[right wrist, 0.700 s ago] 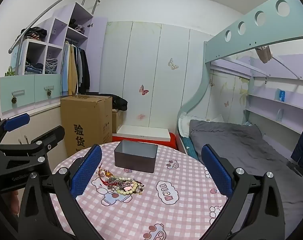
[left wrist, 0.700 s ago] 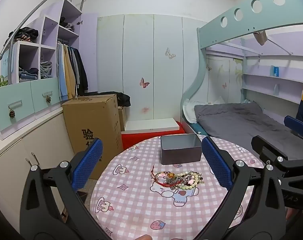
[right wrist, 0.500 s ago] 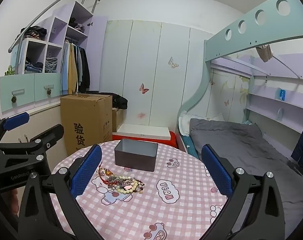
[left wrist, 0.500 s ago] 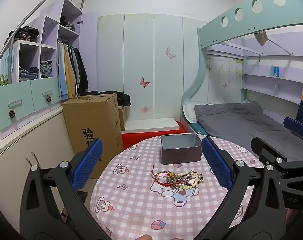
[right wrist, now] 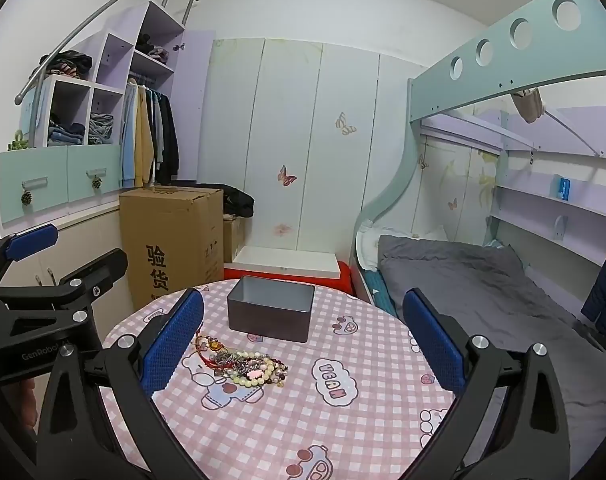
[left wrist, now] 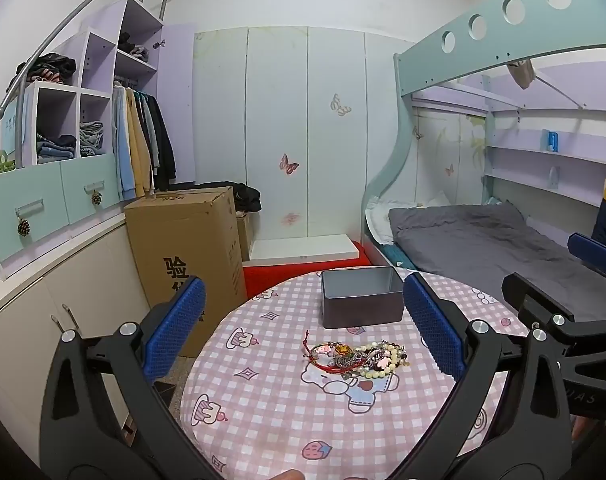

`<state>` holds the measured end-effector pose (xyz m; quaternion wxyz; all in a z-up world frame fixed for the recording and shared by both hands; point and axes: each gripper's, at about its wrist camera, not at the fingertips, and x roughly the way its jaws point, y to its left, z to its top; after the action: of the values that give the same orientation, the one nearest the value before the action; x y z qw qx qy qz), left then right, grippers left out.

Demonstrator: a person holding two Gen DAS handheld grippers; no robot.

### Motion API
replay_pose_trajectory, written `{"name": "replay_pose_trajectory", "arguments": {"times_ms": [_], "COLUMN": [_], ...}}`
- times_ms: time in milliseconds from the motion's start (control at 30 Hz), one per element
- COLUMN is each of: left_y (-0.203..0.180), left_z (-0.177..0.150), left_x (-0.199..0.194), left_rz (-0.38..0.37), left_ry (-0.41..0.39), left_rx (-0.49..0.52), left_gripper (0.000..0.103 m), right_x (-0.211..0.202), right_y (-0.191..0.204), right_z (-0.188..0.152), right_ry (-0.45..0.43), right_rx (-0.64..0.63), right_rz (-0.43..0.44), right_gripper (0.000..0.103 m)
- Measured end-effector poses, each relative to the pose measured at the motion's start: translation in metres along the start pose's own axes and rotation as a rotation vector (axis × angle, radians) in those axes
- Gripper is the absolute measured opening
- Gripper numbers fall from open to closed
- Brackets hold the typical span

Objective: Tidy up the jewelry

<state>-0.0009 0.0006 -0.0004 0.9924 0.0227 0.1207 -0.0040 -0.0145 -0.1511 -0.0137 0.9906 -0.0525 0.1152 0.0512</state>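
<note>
A tangled heap of beaded bracelets and a red cord [left wrist: 353,357] is seen lying on the round table covered in a pink checked cartoon cloth [left wrist: 271,400], just in front of an open grey rectangular metal tin [left wrist: 361,298]; the two are near but not touching. The tin appears to hold nothing (its floor is only partly visible).

From the left hand-held gripper [left wrist: 303,328] the heap is found almost dead ahead, at about 12 o'clock and a shade towards 1, framed between the blue pads. From the right hand-held gripper [right wrist: 303,334] the same heap [right wrist: 243,362] is placed off-centre at roughly 10 to 11 o'clock, close against the left blue pad. The left one is therefore judged the better aligned of the two, though neither is clearly closer.

The heap's long axis is laid across the left view, from 9 to 3 o'clock, so it would be spanned along its length by the fingers as they are now turned.

Both hand-held grippers are held with their fingers wide apart and nothing is carried in either. No piece has yet been placed in the tin, which lies at 12 o'clock beyond the heap.
</note>
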Motion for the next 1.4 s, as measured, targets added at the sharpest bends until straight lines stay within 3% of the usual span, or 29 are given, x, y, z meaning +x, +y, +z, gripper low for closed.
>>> {"name": "replay_pose_trajectory", "arguments": {"times_ms": [633, 1400], "left_y": [-0.001, -0.003], "left_z": [-0.001, -0.012], "left_x": [0.002, 0.046], "left_rz": [0.001, -0.003], "left_ry": [0.008, 0.096], "left_rx": [0.001, 0.027], "left_gripper": [0.097, 0.097], "right_x": [0.013, 0.046], "right_y": [-0.003, -0.006], "right_z": [-0.009, -0.021], "right_ry": [0.012, 0.070], "right_rx": [0.004, 0.009], "right_rz": [-0.001, 0.013], "right_gripper": [0.096, 0.096]}}
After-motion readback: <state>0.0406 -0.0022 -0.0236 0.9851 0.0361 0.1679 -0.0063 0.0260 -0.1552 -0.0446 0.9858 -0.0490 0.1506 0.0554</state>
